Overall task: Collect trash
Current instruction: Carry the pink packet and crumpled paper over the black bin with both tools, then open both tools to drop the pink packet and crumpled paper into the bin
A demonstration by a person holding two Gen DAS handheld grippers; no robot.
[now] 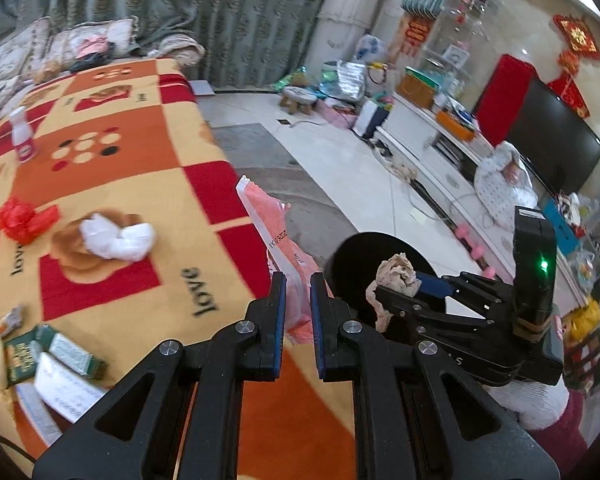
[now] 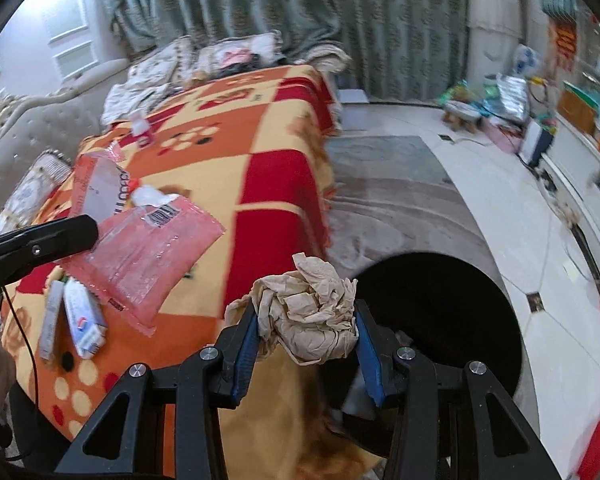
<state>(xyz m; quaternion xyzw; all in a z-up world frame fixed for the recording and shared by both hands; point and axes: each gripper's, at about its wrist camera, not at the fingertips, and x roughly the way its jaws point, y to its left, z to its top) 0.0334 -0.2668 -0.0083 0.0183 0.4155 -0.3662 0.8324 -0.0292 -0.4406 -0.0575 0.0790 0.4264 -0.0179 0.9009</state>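
My left hand-held gripper (image 1: 298, 300) pinches a pink plastic wrapper (image 1: 276, 236) above the blanket-covered bed (image 1: 140, 152). At three o'clock, my right hand-held gripper (image 2: 306, 334) clamps a crumpled brown tissue (image 2: 308, 320), beside the black bin (image 2: 440, 312) on the floor.

Black bin (image 2: 440, 320): near rim hidden behind the right gripper (image 2: 306, 334) and its crumpled paper (image 2: 312, 316); interior too dark to read. Pink packet (image 1: 284, 256): lower end concealed between the left gripper (image 1: 299, 284) fingers. Shelf clutter at 3 o'clock blurred. White booklet (image 1: 40, 408) at 8 o'clock cut by the frame edge.
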